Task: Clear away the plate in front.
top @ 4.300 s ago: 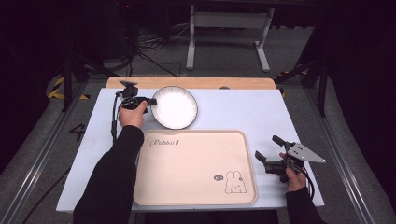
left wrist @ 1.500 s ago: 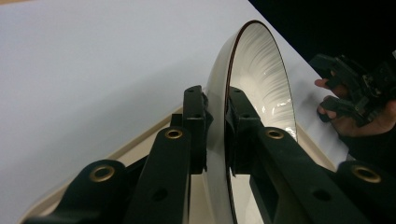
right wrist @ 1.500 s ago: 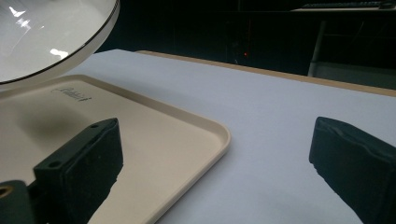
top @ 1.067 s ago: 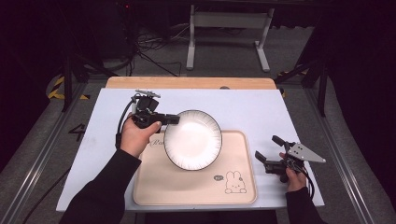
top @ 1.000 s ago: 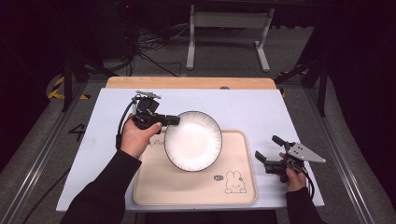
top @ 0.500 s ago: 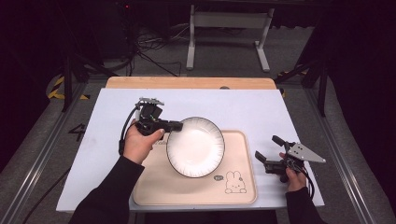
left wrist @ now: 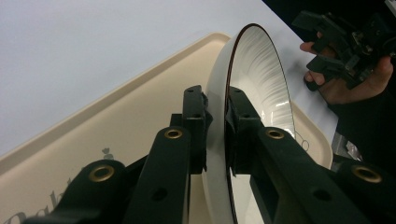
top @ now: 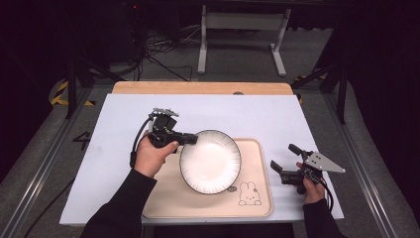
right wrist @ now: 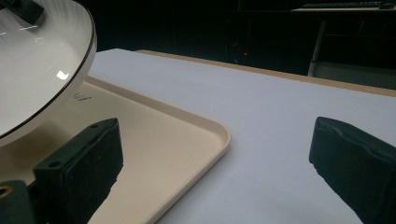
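A white plate [top: 210, 161] with a thin dark rim hangs tilted above the beige tray [top: 163, 203]. My left gripper [top: 193, 140] is shut on the plate's left rim; in the left gripper view the two black jaws pinch the plate [left wrist: 254, 79] edge-on over the tray [left wrist: 93, 135]. My right gripper [top: 283, 159] rests open on the table just right of the tray. In the right gripper view its wide-apart jaws frame the tray's corner [right wrist: 205, 130], with the plate [right wrist: 37, 70] at upper left.
The tray [top: 252, 148] has a printed rabbit [top: 249, 193] at its front right. A white mat [top: 257, 114] covers the table, with a wooden strip [top: 198, 88] along the far edge. The person's right hand [left wrist: 345, 84] holds the other gripper beyond the plate.
My left gripper has carried the plate from the table's far left toward the front and right, over the tray. The right gripper has stayed put.
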Demonstrator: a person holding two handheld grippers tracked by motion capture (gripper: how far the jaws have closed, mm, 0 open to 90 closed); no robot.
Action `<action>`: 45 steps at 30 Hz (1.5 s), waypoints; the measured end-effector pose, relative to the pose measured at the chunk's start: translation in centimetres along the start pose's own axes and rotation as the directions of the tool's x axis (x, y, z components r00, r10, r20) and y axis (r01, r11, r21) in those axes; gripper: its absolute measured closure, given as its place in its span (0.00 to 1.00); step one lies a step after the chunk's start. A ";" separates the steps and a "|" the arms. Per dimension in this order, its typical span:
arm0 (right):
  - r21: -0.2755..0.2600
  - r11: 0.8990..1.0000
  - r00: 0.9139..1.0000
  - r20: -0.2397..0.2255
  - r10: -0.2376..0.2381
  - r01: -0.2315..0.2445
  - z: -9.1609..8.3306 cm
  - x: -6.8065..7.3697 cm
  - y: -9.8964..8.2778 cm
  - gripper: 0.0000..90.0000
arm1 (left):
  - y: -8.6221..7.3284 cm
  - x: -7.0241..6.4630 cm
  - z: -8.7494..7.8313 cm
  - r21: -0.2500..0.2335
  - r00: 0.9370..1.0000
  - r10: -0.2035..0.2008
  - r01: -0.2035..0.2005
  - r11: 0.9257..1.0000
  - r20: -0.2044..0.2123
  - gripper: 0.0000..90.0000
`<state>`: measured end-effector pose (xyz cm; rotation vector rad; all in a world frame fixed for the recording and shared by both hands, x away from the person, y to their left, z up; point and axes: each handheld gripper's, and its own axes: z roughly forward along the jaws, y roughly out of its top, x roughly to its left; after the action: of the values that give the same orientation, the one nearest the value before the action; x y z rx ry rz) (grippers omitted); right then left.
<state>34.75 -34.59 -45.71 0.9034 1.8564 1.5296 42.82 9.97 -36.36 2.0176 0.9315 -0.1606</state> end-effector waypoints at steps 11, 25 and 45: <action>0.000 1.000 1.000 -0.001 0.000 0.000 0.0 0.0 0.0 0.04 | -0.5 0.3 0.8 0.045 1.000 -0.004 0.004 0.999 0.001 0.89; 0.002 1.000 1.000 0.000 -0.002 0.002 0.0 0.0 0.0 0.04 | -0.9 1.0 1.9 0.096 0.999 -0.031 0.029 0.995 0.018 0.88; 0.000 1.000 1.000 0.000 -0.002 0.002 0.0 0.0 0.0 0.04 | -1.6 3.2 2.8 0.129 0.993 -0.112 0.108 0.986 0.025 0.90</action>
<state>34.72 -34.59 -45.71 0.9015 1.8566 1.5285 44.72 10.10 -40.52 2.0739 1.0350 -0.3195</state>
